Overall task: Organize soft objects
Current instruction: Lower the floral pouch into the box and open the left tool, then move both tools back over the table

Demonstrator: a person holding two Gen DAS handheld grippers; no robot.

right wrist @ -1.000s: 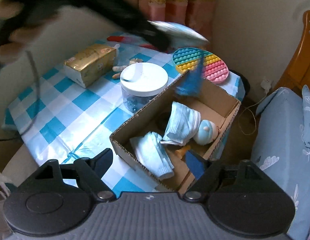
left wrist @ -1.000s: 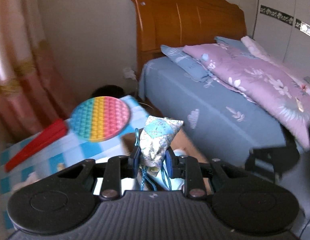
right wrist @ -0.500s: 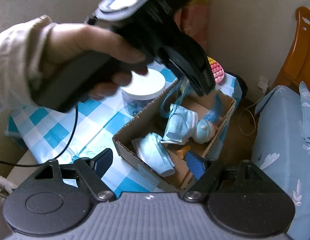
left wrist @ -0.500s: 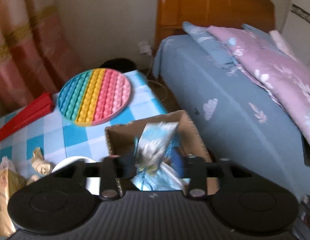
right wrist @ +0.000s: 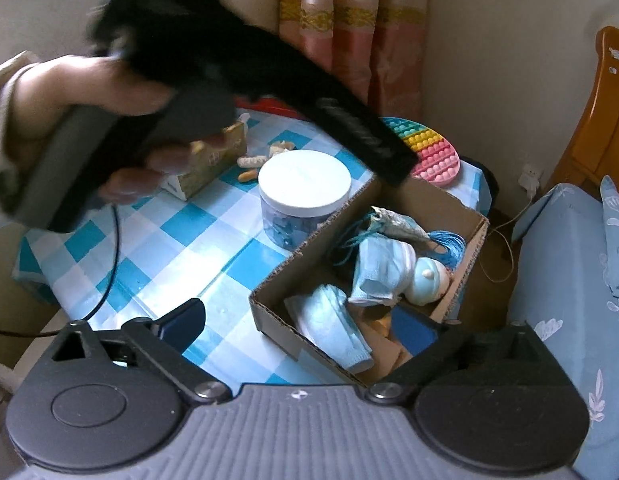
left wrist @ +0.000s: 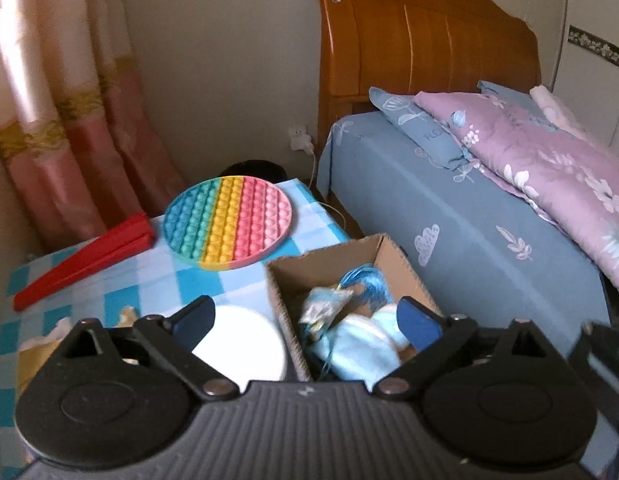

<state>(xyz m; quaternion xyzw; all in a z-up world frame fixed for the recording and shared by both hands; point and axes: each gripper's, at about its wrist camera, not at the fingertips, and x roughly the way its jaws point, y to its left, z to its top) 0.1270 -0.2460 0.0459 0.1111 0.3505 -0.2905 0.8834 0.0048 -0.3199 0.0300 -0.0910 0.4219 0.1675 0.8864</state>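
A floral sachet (left wrist: 323,306) with a blue tassel (left wrist: 367,284) lies in the cardboard box (left wrist: 329,250), on pale blue cloths (left wrist: 359,350). My left gripper (left wrist: 305,320) hovers just above the box. Its jaws are opening wide and the pads touch nothing. In the right wrist view the sachet (right wrist: 395,226) rests at the box's far end, beside folded blue cloths (right wrist: 375,272) and a round blue toy (right wrist: 427,280). My right gripper (right wrist: 299,324) hangs over the near corner of the box (right wrist: 275,316), jaws opening, nothing between them.
A white-lidded jar (right wrist: 303,178) stands left of the box on the blue checked tablecloth (right wrist: 189,224). A rainbow bubble mat (left wrist: 227,220), a red folded fan (left wrist: 85,256) and a gold tissue pack (right wrist: 213,152) lie further back. The bed (left wrist: 449,208) is on the right.
The left gripper came down over the box, opened and let go of the sachet, which now lies in the box. The right gripper's jaws spread wider.
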